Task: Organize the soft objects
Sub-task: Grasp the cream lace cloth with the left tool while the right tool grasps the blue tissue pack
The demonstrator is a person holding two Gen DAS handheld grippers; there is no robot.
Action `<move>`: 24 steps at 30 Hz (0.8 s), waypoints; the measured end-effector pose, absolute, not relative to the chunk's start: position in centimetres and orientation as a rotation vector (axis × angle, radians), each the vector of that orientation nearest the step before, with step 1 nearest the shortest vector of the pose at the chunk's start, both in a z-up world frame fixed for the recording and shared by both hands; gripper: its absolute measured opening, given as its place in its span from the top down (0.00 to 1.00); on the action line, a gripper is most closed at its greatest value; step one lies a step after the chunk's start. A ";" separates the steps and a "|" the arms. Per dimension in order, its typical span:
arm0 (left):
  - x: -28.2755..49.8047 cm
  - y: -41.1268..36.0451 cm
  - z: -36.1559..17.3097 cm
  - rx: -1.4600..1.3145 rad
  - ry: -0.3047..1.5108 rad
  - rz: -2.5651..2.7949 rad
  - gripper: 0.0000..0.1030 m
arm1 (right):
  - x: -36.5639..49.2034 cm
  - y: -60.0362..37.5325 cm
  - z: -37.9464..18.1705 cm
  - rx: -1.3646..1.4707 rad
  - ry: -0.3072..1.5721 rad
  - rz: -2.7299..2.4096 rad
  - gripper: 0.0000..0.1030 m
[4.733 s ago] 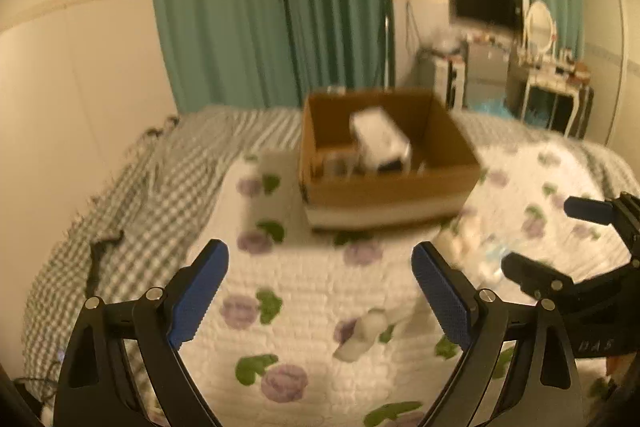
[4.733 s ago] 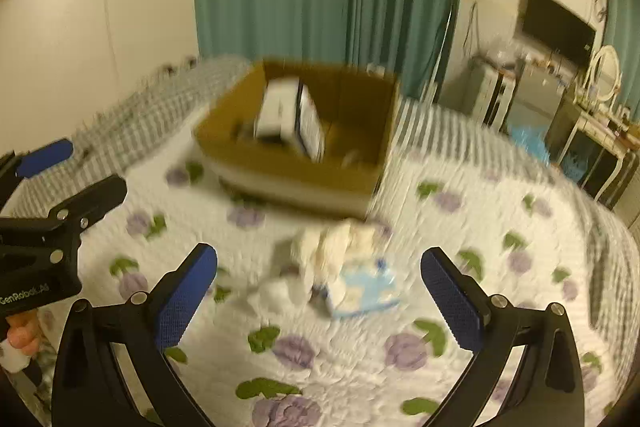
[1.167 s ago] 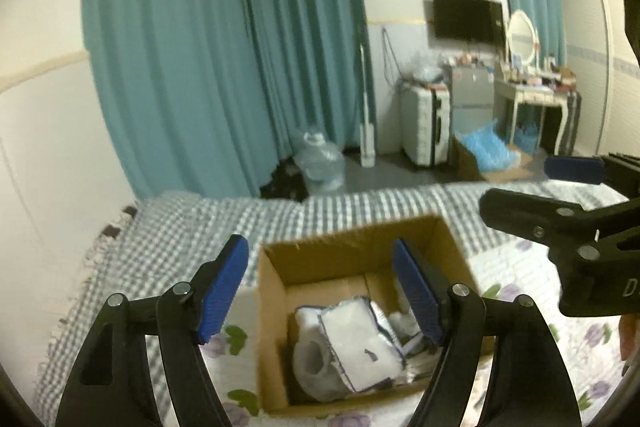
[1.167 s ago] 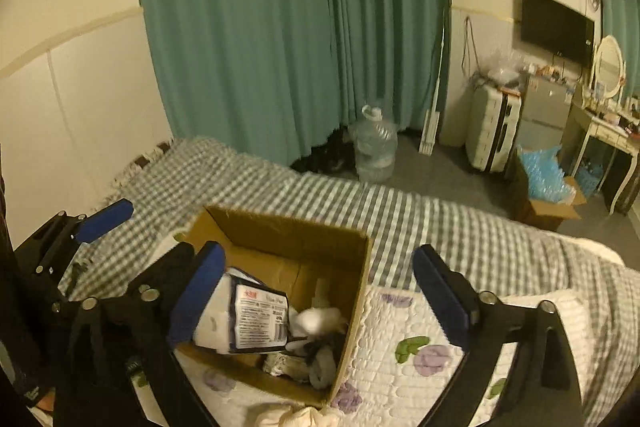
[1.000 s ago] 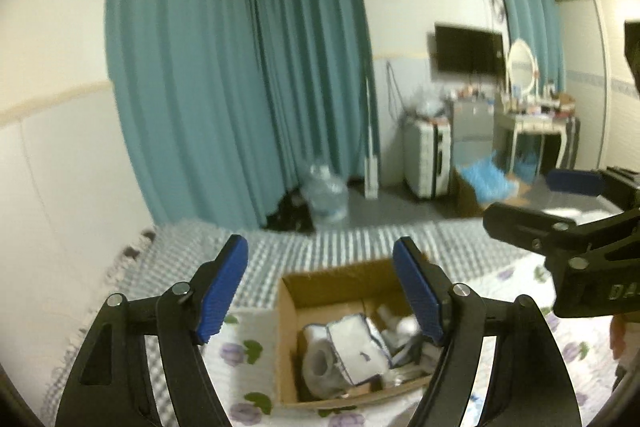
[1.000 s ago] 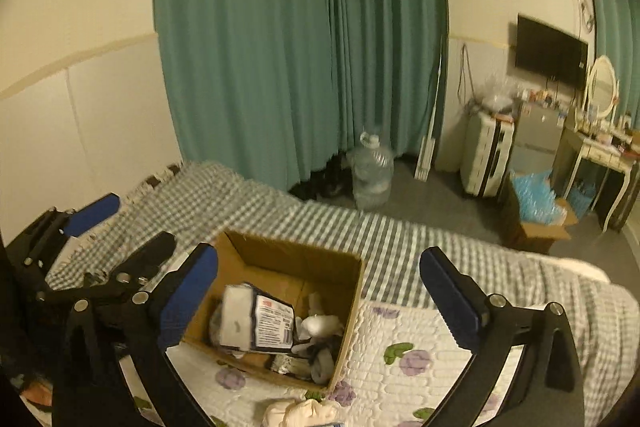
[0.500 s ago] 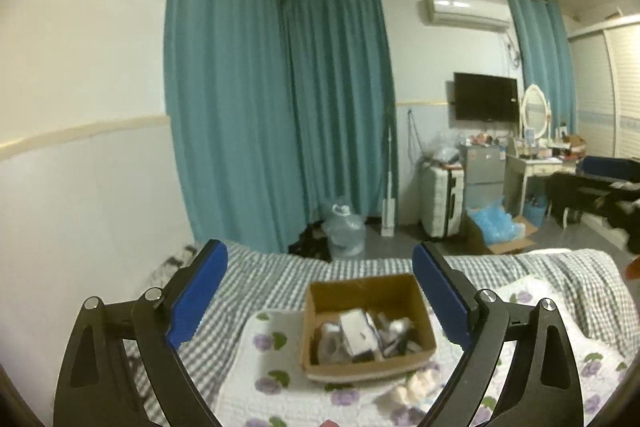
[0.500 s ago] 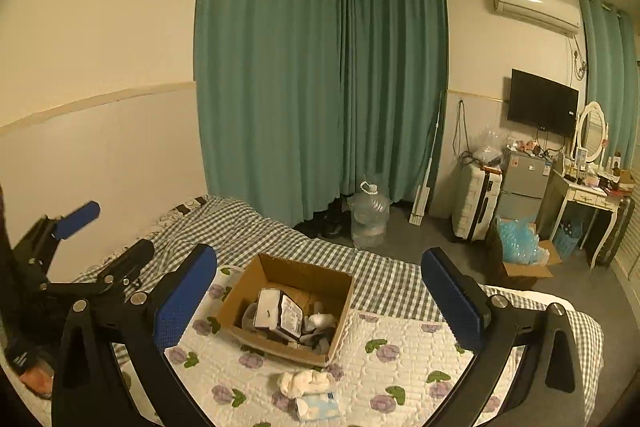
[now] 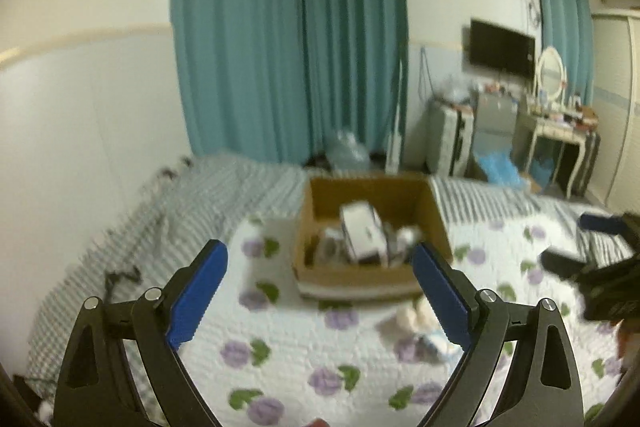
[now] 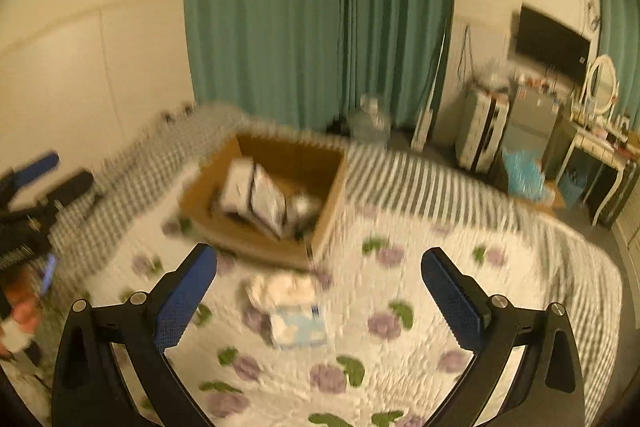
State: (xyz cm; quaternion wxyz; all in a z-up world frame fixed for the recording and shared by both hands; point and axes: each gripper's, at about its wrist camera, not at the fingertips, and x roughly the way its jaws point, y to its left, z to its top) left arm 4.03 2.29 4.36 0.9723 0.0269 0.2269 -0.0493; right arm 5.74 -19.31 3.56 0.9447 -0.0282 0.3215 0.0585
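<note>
A cardboard box [image 9: 360, 277] [image 10: 256, 243] sits on a white quilt with purple flowers [image 9: 288, 355] [image 10: 392, 347]; it holds white packs and other soft items. In front of it lie a cream soft bundle [image 10: 282, 287] [image 9: 412, 317] and a light blue tissue pack [image 10: 298, 325] [image 9: 438, 343]. My left gripper [image 9: 320, 291] is open and empty, held above the quilt short of the box. My right gripper [image 10: 320, 295] is open and empty above the bundle and pack. Both views are blurred.
A grey checked blanket [image 9: 152, 227] covers the bed's left and far side. Teal curtains [image 10: 316, 15], a water jug [image 10: 370, 121], a suitcase [image 10: 482, 131] and a dressing table [image 9: 560, 139] stand beyond the bed. A white wall [image 9: 88, 131] is at left.
Both grippers have come back down from high above the bed toward the quilt; the box and the loose items now look much larger and nearer. Both stay open and empty.
</note>
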 end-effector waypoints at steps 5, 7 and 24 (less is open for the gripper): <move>5.9 1.0 -0.5 0.073 0.578 -0.108 0.08 | 8.8 -18.8 -5.3 -0.067 0.837 0.138 0.00; 6.5 0.7 -2.5 0.075 0.622 -0.116 0.08 | 9.7 -18.4 -7.7 -0.067 0.887 0.155 0.00; 10.1 -1.4 -9.2 0.075 0.797 -0.181 0.08 | 13.6 -17.5 -15.0 -0.037 1.075 0.197 0.28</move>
